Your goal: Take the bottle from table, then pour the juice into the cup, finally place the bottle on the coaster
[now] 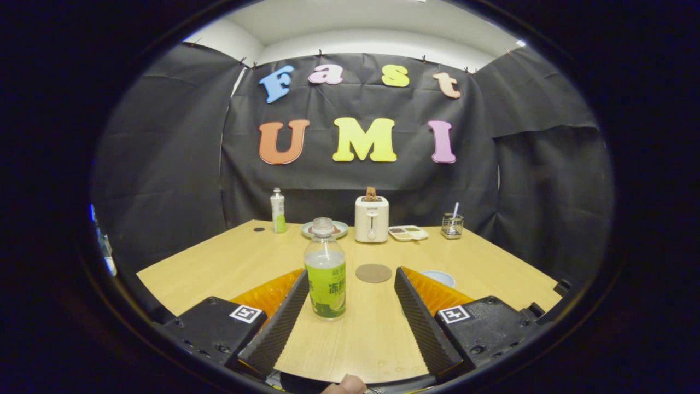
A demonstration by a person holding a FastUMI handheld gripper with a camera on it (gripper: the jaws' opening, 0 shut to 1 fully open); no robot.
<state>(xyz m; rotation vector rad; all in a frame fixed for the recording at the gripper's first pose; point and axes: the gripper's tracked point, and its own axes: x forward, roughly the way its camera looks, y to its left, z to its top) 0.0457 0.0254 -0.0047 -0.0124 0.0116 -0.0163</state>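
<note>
A clear bottle (325, 271) with a green label and no cap stands upright on the wooden table (219, 262), between my fingers and close to the left one. My gripper (350, 279) is open, its black ribbed fingers (284, 317) wide apart and touching nothing. A round brown coaster (373, 272) lies flat just beyond the bottle, between the fingertips. A pale blue cup (439, 277) sits behind the right finger, partly hidden by it.
At the back of the table stand a second small bottle (278, 210), a plate (324, 229), a white toaster (371, 218), a small tray (408, 233) and a glass holder (452, 225). A fingertip (344, 384) shows at the near edge.
</note>
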